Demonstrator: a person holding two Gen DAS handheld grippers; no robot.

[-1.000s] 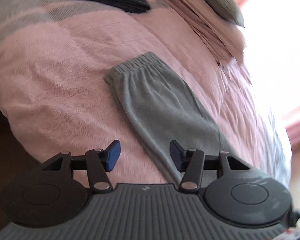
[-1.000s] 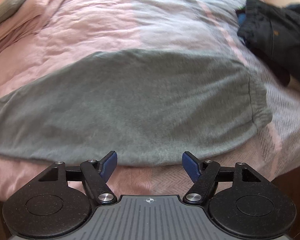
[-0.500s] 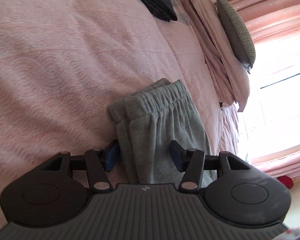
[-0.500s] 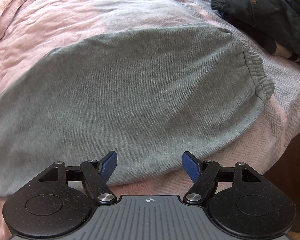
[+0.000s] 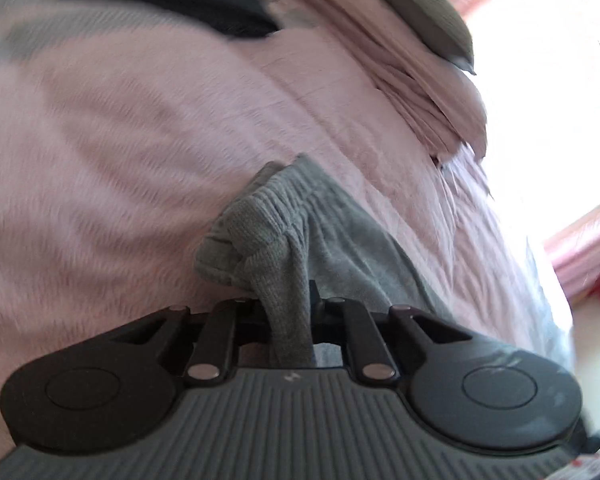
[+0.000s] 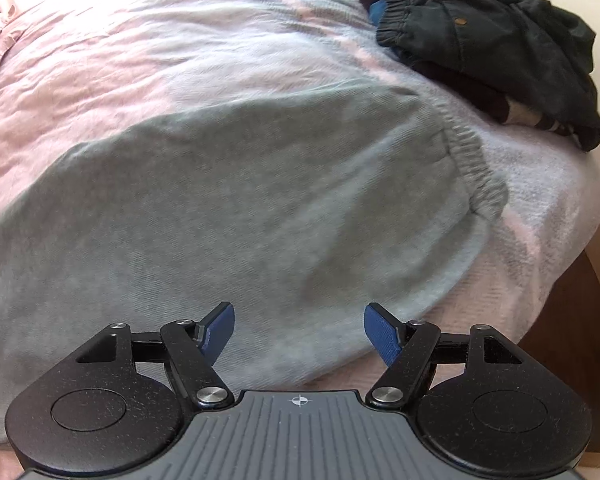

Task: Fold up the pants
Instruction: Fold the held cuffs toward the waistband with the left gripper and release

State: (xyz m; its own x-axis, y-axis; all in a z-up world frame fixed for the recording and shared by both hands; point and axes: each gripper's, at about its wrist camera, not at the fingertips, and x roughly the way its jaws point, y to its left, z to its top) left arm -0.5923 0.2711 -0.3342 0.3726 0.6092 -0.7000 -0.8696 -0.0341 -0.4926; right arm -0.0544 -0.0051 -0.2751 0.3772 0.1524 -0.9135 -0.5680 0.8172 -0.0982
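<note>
Left gripper (image 5: 290,312) fingers just clamped pants (image 5: 284,240) waistband; legs trail right; right gripper (image 6: 299,334) fingers apart.

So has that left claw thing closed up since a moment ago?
Yes. The left gripper has just been closing; its jaws now pinch the waistband of the grey pants, bunched against the pink bedcover.

The left gripper (image 5: 290,312) tips down toward the bed. Its jaws have just been closing, and now they pinch a bunch of the gray pants (image 5: 284,240) tight between them. The right gripper (image 6: 299,330) points down more steeply. Its two blue fingers (image 6: 382,334) stand wide apart with nothing squeezed between them.
</note>
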